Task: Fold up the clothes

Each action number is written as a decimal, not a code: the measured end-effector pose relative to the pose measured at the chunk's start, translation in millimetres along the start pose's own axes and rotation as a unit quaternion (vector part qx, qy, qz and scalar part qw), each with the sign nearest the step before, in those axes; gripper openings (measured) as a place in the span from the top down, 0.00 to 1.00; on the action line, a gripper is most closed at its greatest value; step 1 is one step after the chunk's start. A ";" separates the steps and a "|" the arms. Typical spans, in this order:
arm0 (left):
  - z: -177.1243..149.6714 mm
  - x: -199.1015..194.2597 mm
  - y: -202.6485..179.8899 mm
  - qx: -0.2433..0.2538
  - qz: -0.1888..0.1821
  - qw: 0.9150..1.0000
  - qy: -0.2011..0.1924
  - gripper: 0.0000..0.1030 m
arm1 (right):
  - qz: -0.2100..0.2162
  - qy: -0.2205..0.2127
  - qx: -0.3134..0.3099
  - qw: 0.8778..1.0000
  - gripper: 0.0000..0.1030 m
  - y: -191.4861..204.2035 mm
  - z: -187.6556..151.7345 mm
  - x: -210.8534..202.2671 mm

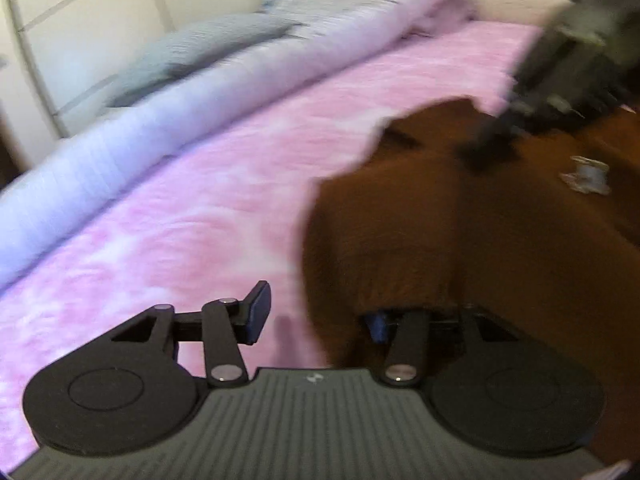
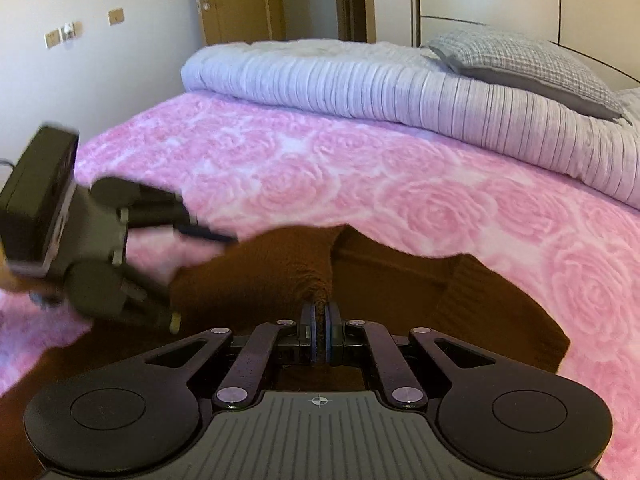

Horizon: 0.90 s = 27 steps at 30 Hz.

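A brown knitted garment lies on the pink rose-patterned bedspread. In the left wrist view my left gripper is open; its left finger stands over the pink spread, its right finger is partly hidden under the garment's edge. My right gripper shows blurred at the upper right over the garment. In the right wrist view my right gripper is shut on a raised fold of the brown garment. The left gripper appears open at the left, blurred, at the garment's edge.
A rolled lilac striped duvet and a grey pillow lie along the far side of the bed. A white wardrobe stands behind. A wooden door and a wall with sockets are beyond the bed. A small label sits on the garment.
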<state>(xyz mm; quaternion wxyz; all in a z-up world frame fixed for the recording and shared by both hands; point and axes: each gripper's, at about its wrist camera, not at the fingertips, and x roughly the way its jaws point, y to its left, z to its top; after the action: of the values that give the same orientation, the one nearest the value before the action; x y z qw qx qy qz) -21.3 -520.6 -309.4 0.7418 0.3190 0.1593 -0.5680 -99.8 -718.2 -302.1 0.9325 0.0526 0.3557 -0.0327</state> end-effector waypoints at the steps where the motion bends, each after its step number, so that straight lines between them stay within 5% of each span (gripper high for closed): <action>1: -0.8 -2.5 11.8 -0.017 0.016 1.000 0.002 0.56 | 0.000 0.000 -0.007 1.000 0.97 0.8 -0.4 3.1; 3: -3.7 -5.9 38.6 -0.054 0.036 0.998 0.008 0.54 | 0.004 -0.004 -0.021 1.000 0.95 5.2 2.2 14.1; 5: -8.6 -5.8 64.0 -0.100 0.022 0.995 0.016 0.50 | -0.006 -0.002 -0.034 0.999 0.73 10.9 5.0 28.7; 8: -16.2 -2.9 90.2 -0.165 -0.004 0.986 0.025 0.49 | -0.010 0.005 -0.040 0.999 0.61 19.0 2.2 34.0; 14: -44.5 13.3 124.2 -0.311 -0.068 0.947 0.045 0.49 | 0.003 0.026 -0.048 0.998 0.57 31.7 -10.9 32.4; 22: -45.4 -29.0 114.1 -0.275 -0.065 0.958 0.050 0.53 | -0.029 0.009 0.004 1.000 0.57 20.7 -40.9 -32.7; 27: -49.3 -76.2 98.5 -0.256 -0.041 0.965 0.042 0.53 | -0.094 0.015 0.014 0.995 0.56 29.7 -89.3 -100.8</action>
<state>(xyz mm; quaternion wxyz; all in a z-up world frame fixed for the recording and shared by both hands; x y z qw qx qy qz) 54.7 -416.9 -271.8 0.7675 0.1353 0.3431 -0.5243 -231.0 -675.5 -298.9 0.9191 0.0323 0.3723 -0.1248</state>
